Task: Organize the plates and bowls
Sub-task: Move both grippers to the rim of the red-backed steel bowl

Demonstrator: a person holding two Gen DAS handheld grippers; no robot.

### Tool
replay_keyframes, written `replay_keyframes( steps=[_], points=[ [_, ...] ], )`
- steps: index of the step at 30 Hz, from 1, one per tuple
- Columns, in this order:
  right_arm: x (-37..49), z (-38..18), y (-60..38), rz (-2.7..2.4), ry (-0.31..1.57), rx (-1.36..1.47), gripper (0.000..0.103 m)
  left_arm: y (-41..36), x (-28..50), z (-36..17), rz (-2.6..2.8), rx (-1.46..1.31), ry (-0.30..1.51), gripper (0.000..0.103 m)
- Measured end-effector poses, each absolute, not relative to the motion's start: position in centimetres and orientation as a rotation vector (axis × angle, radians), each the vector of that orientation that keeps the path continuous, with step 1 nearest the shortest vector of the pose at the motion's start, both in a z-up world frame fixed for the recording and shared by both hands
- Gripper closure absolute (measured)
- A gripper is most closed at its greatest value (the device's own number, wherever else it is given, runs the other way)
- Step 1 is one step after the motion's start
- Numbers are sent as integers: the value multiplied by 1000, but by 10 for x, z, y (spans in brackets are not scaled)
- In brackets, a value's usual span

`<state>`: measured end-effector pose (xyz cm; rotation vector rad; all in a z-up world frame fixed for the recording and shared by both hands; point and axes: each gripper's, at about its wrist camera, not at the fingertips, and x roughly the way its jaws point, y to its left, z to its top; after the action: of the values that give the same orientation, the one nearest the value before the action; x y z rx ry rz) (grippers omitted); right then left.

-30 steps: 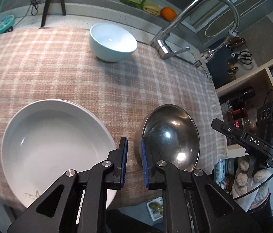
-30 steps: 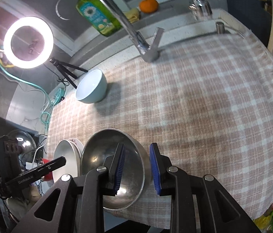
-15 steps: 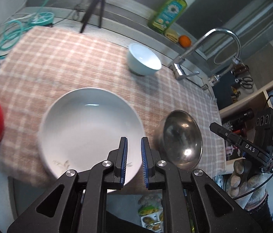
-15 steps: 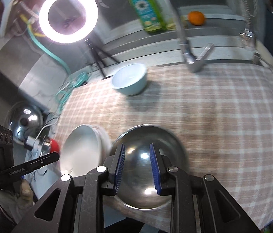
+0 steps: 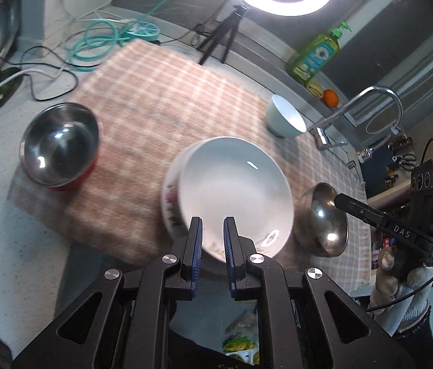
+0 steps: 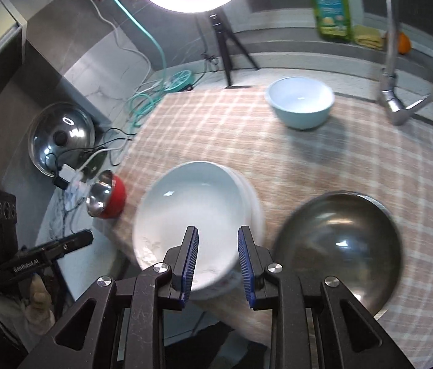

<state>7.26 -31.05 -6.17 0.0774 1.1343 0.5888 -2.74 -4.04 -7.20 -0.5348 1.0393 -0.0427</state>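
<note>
Both grippers, left point(image 5: 212, 240) w/ narrow gap, right point(image 6: 216, 252) spread wider, hang empty over stacked white ceramic plates point(image 6: 198, 212), likely lining up a rim grab.

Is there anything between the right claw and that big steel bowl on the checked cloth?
Nothing visible. The right claw hangs open over the white plates, and the big steel bowl sits just beside them on bare cloth.

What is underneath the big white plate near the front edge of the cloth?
Under the white plate sits another plate: only its rim with pink flowers shows at the left. Its middle is covered, as is the checked cloth below.
</note>
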Motion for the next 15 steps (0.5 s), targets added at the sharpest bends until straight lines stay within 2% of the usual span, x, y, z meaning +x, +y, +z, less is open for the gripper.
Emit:
replay_keyframes(
  steps=[15],
  points=[
    [81,-69,-162,683,1139,24,79,94,-33,-81,139,-514,995,91]
  ],
)
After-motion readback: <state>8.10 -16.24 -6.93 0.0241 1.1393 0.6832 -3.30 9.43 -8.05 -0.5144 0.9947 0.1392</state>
